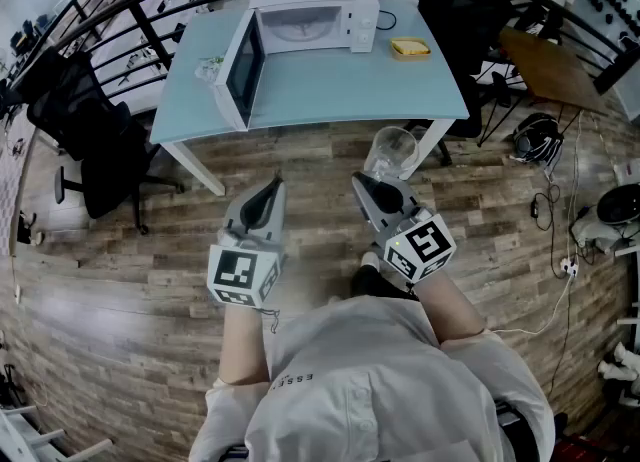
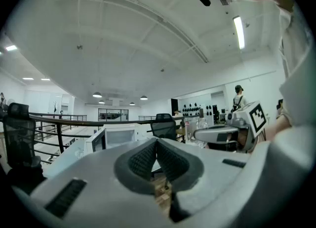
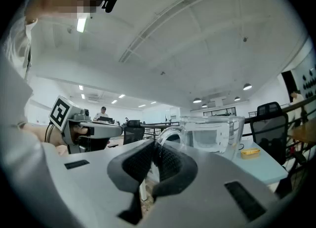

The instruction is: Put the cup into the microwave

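Clear glass or hard plastic, the cup (image 1: 390,153) in the head view hangs from your right gripper (image 1: 366,184), well short of the open microwave (image 1: 310,15); judge it stiff, slick and breakable, and the print on your shirt (image 1: 300,380) is too small to read. In the left gripper view, your left gripper (image 2: 156,145) is closed on nothing. In the right gripper view, the pads pinch the cup's thin handle, the sensible hold, and no label shows.

In the right gripper view, the right gripper (image 3: 157,148) hides the bottom of the cup (image 3: 217,133) and the lower end of its handle. In the left gripper view, the left gripper (image 2: 157,143) covers the base of the microwave (image 2: 118,135). In the head view, a yellow thing (image 1: 410,47) near the far right corner of the tabletop (image 1: 330,90) and a small clear thing (image 1: 208,68) at its left edge are too small to tell. The person (image 1: 340,380) is cut off by the bottom edge.
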Tool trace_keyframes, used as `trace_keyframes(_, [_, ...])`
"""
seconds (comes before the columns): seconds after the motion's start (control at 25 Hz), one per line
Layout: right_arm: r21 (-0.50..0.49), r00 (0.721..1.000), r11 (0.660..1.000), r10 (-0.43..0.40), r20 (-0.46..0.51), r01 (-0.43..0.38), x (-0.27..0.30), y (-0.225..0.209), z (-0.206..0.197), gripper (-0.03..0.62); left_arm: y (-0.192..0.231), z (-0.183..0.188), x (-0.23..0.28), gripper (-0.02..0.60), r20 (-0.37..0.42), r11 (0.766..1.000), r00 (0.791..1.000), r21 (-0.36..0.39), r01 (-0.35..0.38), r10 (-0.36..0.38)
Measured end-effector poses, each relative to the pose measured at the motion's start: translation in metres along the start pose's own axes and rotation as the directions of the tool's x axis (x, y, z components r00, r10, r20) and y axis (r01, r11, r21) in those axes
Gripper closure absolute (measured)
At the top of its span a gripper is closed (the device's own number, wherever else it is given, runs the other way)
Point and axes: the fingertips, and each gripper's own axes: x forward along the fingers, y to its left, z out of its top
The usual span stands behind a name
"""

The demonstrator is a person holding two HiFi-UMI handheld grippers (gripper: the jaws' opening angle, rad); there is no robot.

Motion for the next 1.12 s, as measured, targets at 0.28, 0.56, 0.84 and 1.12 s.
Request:
trace_keyframes(0.28, [0.007, 1.0, 1.0, 0.001, -0.005, -0.001, 0.004, 0.0, -0.001, 0.577, 0.003, 0.0, 0.001, 0.578, 0.002, 1.0, 1.0, -0.006, -0.001, 0.001])
trace_keyframes(0.56, [0.046, 1.0, 0.999, 0.022, 0.006, -0.022, 0.011, -0.006, -0.003, 0.577, 0.008, -0.003, 0.005, 0.578, 0.001, 1.0, 1.0, -0.014, -0.01, 0.01])
trace_keyframes(0.84, [0.054, 0.998, 0.997, 0.056, -0.018, -0.055, 0.032, -0.025, -0.019, 0.577, 0.021, -0.018, 0.029, 0.578, -0.018, 0.999, 0.999, -0.025, -0.028, 0.028])
trace_keyframes(1.12, [0.068, 0.993, 0.991, 0.113, -0.02, -0.112, 0.084, -0.088, -0.026, 0.577, 0.054, -0.019, 0.098, 0.578, -0.031, 0.996, 0.996, -0.036, -0.083, 0.081])
